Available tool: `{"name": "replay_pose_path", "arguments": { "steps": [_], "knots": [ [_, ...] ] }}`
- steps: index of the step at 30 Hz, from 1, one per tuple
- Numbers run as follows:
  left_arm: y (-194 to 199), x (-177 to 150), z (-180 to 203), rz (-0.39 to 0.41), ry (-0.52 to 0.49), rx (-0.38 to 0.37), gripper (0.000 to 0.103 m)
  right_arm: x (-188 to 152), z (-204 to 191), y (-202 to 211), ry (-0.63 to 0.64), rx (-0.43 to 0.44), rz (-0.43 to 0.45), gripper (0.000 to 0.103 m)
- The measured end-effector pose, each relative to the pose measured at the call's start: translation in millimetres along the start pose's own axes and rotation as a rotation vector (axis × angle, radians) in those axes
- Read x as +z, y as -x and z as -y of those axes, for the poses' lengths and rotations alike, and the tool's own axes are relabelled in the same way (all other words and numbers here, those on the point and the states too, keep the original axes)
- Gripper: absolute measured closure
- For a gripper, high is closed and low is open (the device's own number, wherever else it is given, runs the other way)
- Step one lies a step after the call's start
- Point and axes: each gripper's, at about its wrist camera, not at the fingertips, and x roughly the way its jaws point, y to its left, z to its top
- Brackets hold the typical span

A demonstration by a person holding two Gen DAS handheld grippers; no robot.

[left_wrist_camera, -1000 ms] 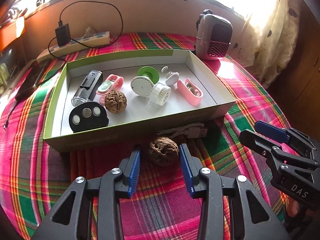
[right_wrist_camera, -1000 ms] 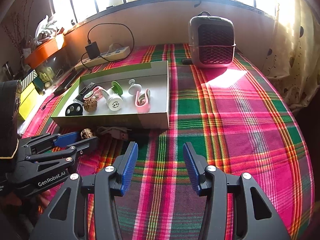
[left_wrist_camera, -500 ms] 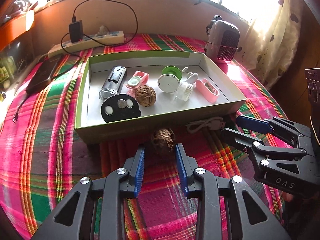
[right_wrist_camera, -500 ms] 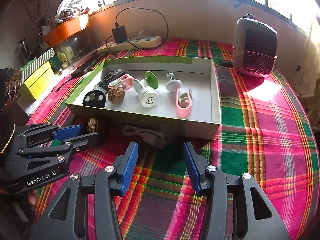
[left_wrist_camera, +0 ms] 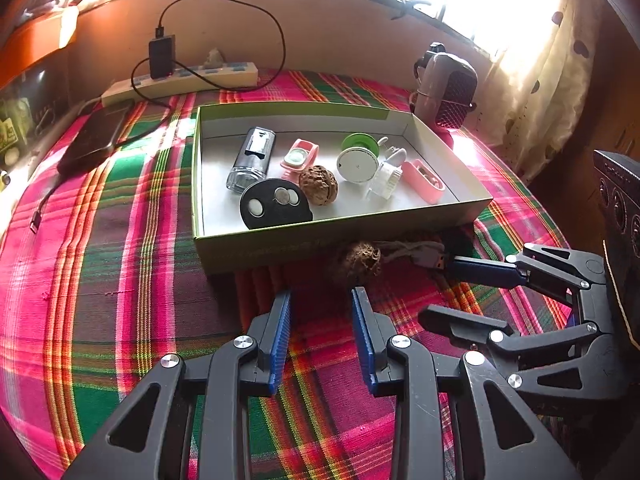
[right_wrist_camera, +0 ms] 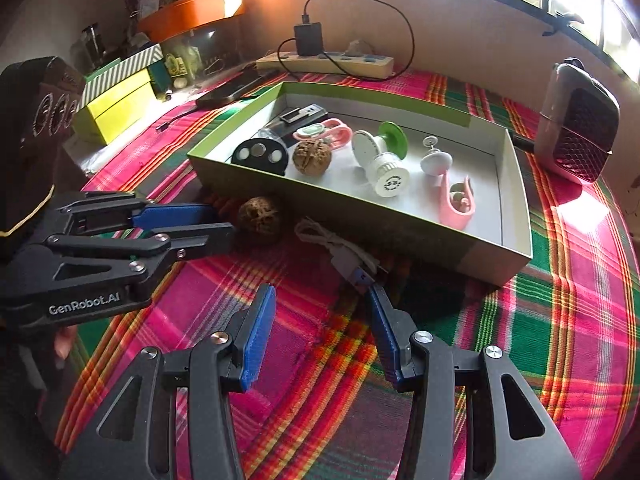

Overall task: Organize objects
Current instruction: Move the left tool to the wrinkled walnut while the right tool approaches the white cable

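A loose walnut [left_wrist_camera: 358, 262] lies on the plaid cloth against the front wall of a green-rimmed white box [left_wrist_camera: 280, 246]. My left gripper [left_wrist_camera: 321, 294] stands open just short of it, jaws partly narrowed, nothing between them. From the right wrist view its tips [right_wrist_camera: 224, 222] sit beside the walnut [right_wrist_camera: 260, 220]. A grey USB cable [right_wrist_camera: 344, 252] lies bundled right of the walnut. My right gripper [right_wrist_camera: 320, 292] is open and empty, its right finger next to the cable's plug. Inside the box [right_wrist_camera: 360, 220] lie another walnut [right_wrist_camera: 312, 158], a black disc with coin cells [right_wrist_camera: 262, 154] and several small gadgets.
A small heater [right_wrist_camera: 576, 136] stands right of the box. Behind it, along the wall, lie a power strip [right_wrist_camera: 324, 62] with a black charger and a dark phone [left_wrist_camera: 96, 140]. Yellow and striped boxes [right_wrist_camera: 116, 100] sit at the far left. A curtain [left_wrist_camera: 532, 80] hangs at right.
The left gripper's jaws have narrowed and it has drawn back, so the walnut now lies ahead of its tips rather than between them. The right gripper has swung in toward the cable and the box.
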Motion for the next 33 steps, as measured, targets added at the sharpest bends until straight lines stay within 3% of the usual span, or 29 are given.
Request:
{"name": "replay_pose_path", "arguments": {
  "steps": [7,16,26,33],
  "knots": [
    [1,-1,-2,0.003,0.014,-0.017,0.075,8,9,5,0.009,-0.091,0.024,0.055],
    [3,6,5,0.013,0.017,-0.084,0.071,18,4,-11,0.091,-0.069,0.015,0.055],
    [-10,14,14,-0.02,-0.031,-0.018,0.069,19,2,-14,0.102,-0.073,0.021,0.055],
    [-14,14,13,-0.033,-0.016,-0.019,0.069,16,4,-10,0.099,-0.092,0.034,0.074]
  ]
}}
